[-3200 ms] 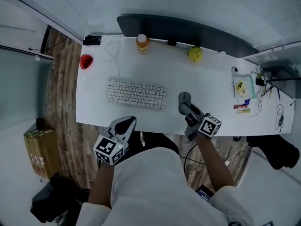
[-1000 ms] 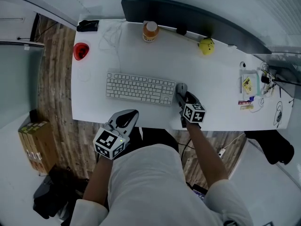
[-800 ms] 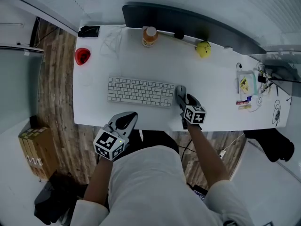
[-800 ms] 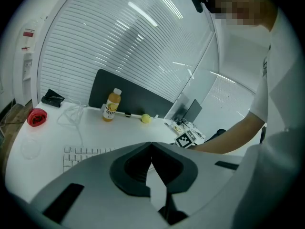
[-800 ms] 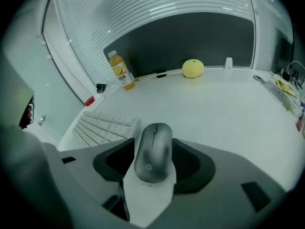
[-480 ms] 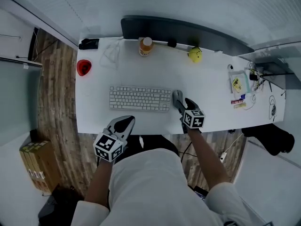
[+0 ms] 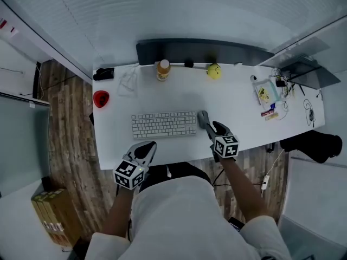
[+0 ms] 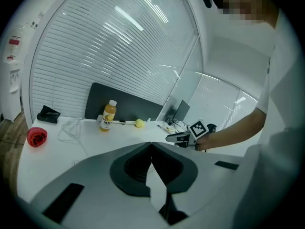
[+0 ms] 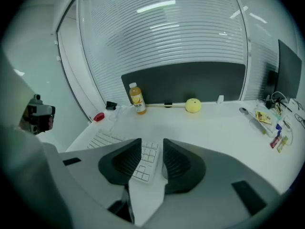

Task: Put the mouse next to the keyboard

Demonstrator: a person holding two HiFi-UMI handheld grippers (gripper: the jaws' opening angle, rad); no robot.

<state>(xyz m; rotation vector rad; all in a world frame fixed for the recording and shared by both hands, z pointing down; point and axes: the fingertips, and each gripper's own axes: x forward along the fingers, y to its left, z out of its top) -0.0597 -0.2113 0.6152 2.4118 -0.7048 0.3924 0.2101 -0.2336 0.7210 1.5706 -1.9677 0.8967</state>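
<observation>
On the desk (image 7: 238, 104), bottle (image 7: 162, 70) holds juice (image 9: 137, 100); left claw (image 8: 151, 146) closed, right claw (image 9: 152, 146) closing, empty.

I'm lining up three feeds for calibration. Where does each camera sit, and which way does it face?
Head view: on the person's head, looking steeply down at the desk; torso, arms, left hand-held gripper and right hand-held gripper show.
Left gripper view: rides the left hand-held gripper, looking along its shut jaws across the desk; right forearm and torso show.
Right gripper view: rides the right hand-held gripper, looking along its empty, closing jaws toward the keyboard.
Shared: all three see the juice bottle and yellow ball.
</observation>
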